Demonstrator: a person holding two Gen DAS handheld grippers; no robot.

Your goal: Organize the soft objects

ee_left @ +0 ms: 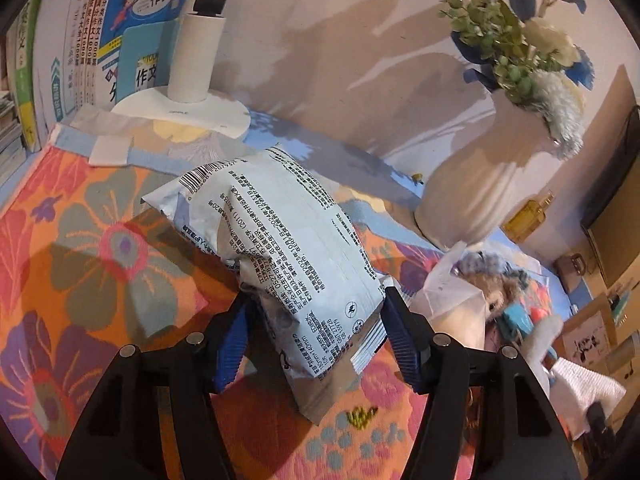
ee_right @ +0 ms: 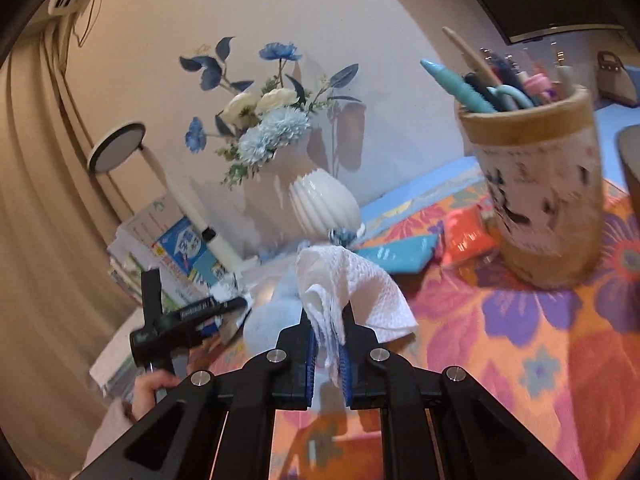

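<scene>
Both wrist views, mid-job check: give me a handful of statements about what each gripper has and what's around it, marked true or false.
1. The left gripper is clamped on a pale printed tissue pack. True.
2. The right gripper is empty. False: it pinches a white paper towel.
3. The white ribbed vase holds blue and white flowers. True.
4. The pen holder lies tipped over. False: it stands upright on the floral cloth.

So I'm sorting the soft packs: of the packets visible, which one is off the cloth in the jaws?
The pale blue-white printed packet, clamped in the left gripper. The teal packet and the orange one lie flat on the floral cloth.
</scene>
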